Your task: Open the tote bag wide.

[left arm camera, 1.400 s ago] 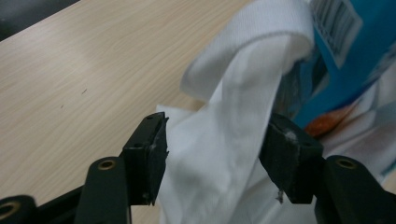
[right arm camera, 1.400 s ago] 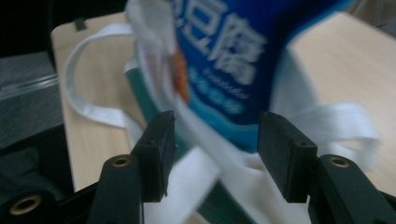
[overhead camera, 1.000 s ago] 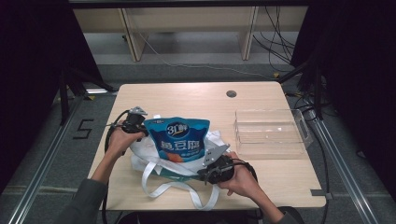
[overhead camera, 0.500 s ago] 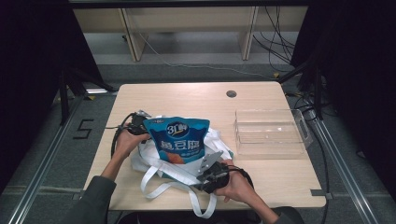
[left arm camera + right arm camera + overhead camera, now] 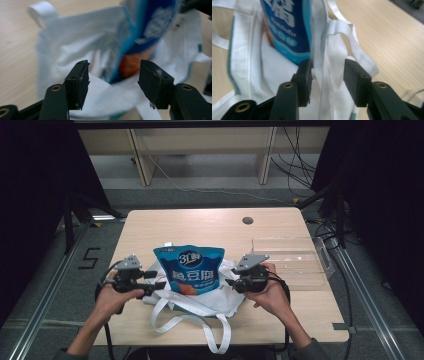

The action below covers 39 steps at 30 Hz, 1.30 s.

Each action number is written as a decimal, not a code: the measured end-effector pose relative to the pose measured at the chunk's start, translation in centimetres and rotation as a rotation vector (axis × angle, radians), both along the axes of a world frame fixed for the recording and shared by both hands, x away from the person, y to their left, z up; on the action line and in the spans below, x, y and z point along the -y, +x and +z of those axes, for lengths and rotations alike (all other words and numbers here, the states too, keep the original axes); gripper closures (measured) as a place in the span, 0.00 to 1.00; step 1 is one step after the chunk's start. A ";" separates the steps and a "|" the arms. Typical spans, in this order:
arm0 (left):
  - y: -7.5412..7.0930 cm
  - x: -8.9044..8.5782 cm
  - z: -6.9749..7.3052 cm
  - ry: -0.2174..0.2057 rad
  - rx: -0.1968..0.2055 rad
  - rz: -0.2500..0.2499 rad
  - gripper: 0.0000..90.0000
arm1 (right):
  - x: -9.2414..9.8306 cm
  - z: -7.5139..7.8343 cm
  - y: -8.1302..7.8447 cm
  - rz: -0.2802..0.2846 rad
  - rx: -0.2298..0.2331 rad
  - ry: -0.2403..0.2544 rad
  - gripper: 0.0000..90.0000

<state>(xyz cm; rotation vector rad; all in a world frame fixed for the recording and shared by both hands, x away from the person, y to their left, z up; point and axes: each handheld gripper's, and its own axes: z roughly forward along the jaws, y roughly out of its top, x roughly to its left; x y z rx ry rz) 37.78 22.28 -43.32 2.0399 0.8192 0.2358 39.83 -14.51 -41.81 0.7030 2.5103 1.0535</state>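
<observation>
Nearest the camera in the high view, two forearms come in over the front edge of the pale wooden tabletop (image 5: 210, 222); it stands on a grey floor with metal rails at either side, dark curtains to left and right, and a low wooden shelf frame (image 5: 200, 145) with loose cables beyond it. One white cloth tote bag with long white strap handles (image 5: 200, 305) lies near the front edge, between the hands; in its mouth stands one blue snack pouch with white lettering and an orange picture low on its face (image 5: 189, 269), upright, its top clear of the cloth. The left gripper (image 5: 150, 285) sits at the bag's left edge; its fingers have just been opening and stand released, apart from the cloth in front of them. The right gripper (image 5: 231, 282) is at the bag's right edge; its fingers have just been closing, and a fold of bag cloth and strap runs between them, not visibly pinched. Farther right lies one clear plastic rectangular box (image 5: 292, 260), nothing visible in it; near the far edge is one small dark round hole (image 5: 247, 220).
</observation>
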 end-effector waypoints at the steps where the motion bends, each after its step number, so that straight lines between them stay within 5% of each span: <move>1: -0.3 0.4 -0.4 0.000 -0.005 -0.006 0.47 | -0.2 -0.2 0.4 0.020 -0.002 -0.012 0.73; 2: -0.7 1.3 -1.3 0.023 0.000 -0.044 0.63 | -0.9 -1.0 1.3 0.032 -0.001 -0.009 0.93; 4: -0.7 1.9 -2.1 0.062 0.013 -0.074 0.70 | -1.1 -1.1 1.7 0.025 0.015 -0.013 0.96; 7: -0.5 2.5 -3.7 0.103 -0.035 -0.104 0.91 | -1.1 -1.7 3.2 -0.051 0.020 -0.048 0.98; 11: -0.7 3.1 -5.7 0.131 -0.073 -0.114 0.96 | -1.2 -4.1 4.5 -0.165 0.000 -0.105 0.98; 15: -0.8 2.8 -6.3 0.172 -0.077 -0.121 0.99 | -1.7 -5.9 4.8 -0.196 -0.053 -0.144 0.98; 19: -0.8 2.7 -6.4 0.141 -0.088 -0.105 0.99 | -2.4 -7.0 4.9 -0.183 -0.074 -0.178 0.99; 20: -0.6 2.5 -6.3 0.171 -0.078 -0.119 0.98 | -2.2 -7.0 5.0 -0.194 -0.071 -0.153 0.98; 22: -0.8 2.4 -6.2 0.138 -0.089 -0.109 0.96 | -2.0 -6.9 5.1 -0.188 -0.078 -0.149 0.98; 25: -1.0 2.0 -5.4 0.076 -0.067 -0.068 0.81 | -1.7 -6.7 5.2 -0.198 -0.086 -0.091 0.93; 27: -1.2 1.5 -4.6 0.072 -0.027 -0.046 0.77 | -1.2 -6.0 5.1 -0.214 -0.091 -0.040 0.83; 29: -1.5 1.2 -4.1 0.035 -0.022 -0.037 0.72 | -0.6 -5.0 5.2 -0.215 -0.050 0.003 0.72; 31: -1.9 0.8 -3.7 0.014 -0.025 -0.032 0.66 | -0.1 -3.9 4.9 -0.228 -0.070 0.032 0.66; 39: -4.4 -1.1 -2.7 -0.036 0.012 0.033 0.47 | 1.2 -0.4 3.6 -0.167 -0.014 0.089 0.50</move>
